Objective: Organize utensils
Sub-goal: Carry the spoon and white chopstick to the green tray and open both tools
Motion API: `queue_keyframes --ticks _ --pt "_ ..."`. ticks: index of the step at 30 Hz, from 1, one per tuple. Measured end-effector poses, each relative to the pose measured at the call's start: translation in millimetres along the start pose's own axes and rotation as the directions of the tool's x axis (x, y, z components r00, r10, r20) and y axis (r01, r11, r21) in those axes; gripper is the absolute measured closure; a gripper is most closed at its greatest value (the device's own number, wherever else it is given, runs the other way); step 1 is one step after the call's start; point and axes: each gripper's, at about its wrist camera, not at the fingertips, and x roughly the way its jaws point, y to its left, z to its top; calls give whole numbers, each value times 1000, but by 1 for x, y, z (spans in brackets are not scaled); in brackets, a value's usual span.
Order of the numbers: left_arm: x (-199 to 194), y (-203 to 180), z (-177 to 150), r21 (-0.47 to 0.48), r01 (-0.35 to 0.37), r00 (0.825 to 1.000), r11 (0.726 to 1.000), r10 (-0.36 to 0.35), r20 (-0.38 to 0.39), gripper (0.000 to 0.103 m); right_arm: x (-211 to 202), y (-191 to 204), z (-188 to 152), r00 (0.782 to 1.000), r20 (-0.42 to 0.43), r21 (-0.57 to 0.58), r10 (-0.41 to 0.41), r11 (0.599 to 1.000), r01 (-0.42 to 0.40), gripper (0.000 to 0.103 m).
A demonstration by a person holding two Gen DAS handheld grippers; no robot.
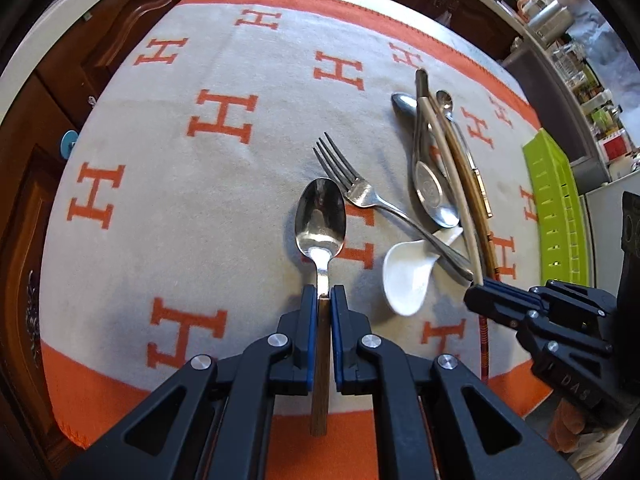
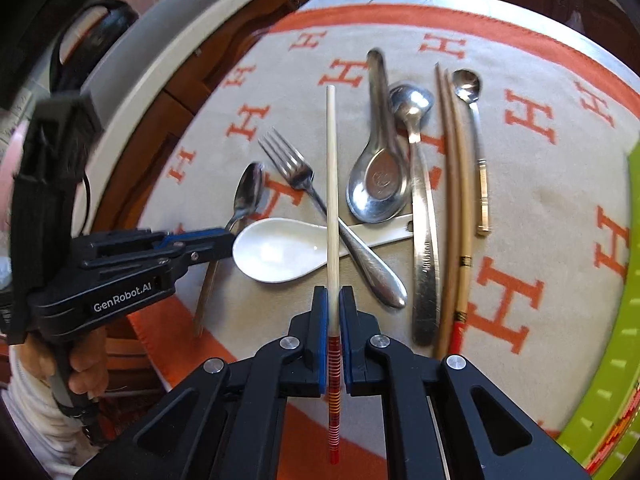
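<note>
My left gripper (image 1: 323, 295) is shut on the handle of a metal teaspoon (image 1: 320, 220), whose bowl points away over the cloth. In the right wrist view that left gripper (image 2: 226, 246) comes in from the left with the teaspoon (image 2: 248, 194) in it. My right gripper (image 2: 333, 298) is shut on a pale chopstick (image 2: 331, 184) with a red-banded end, held above the fork (image 2: 294, 170) and the white ceramic spoon (image 2: 280, 252). From the left wrist view, the right gripper (image 1: 476, 294) sits at the right, beside the white spoon (image 1: 406, 276).
A steel soup spoon (image 2: 378, 188), a long metal spoon (image 2: 422, 216), two more chopsticks (image 2: 456, 200) and a small gold-handled spoon (image 2: 472, 112) lie together on the grey-and-orange cloth (image 2: 560, 208). A green tray (image 2: 624, 340) stands at the right. Dark wooden cabinets lie beyond the table.
</note>
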Motion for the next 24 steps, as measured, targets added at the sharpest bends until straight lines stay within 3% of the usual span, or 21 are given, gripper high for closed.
queue_keyframes --ticks 4,9,13,16,21,24 --pt "-24 -9 -7 -8 58 998 998 -58 30 99 -34 -11 -8 998 70 30 0 1000 -2 98" --pt "-51 -49 -11 76 111 991 991 -116 65 99 -87 -48 -29 985 165 132 -50 991 28 98" --pt "-56 -96 -5 159 153 985 975 -164 61 99 -131 -92 -53 957 217 239 -194 961 140 98" --pt "-51 -138 5 199 184 980 963 -196 43 99 -153 -121 -65 923 219 321 -317 916 239 97" --pt "-32 -209 19 231 252 966 940 -257 -9 99 -171 -161 -80 895 199 391 -399 870 301 97" --pt "-16 -246 22 253 260 965 932 -262 -29 99 -175 -180 -89 894 191 402 -405 863 306 97"
